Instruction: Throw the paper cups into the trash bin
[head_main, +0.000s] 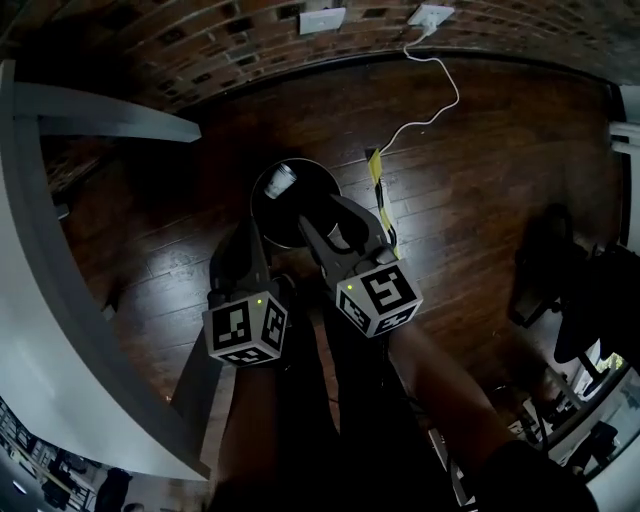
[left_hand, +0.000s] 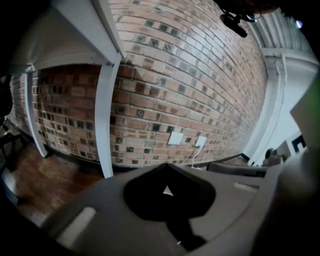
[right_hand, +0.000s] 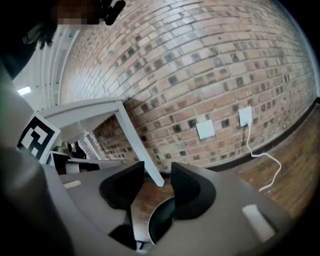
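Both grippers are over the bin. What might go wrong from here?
1. The left gripper and right gripper hang side by side over the trash bin; swinging either away may knock them together.
2. The white cable trails across the floor close to the bin and might snag a foot.
3. The white table runs close along the left; a wide turn may strike it.

The right tool (right_hand: 157, 172) is holding its jaws slightly apart with nothing between them; the trash bin (right_hand: 160, 223) is showing below the gap, a brick wall (right_hand: 200, 75) standing beyond.
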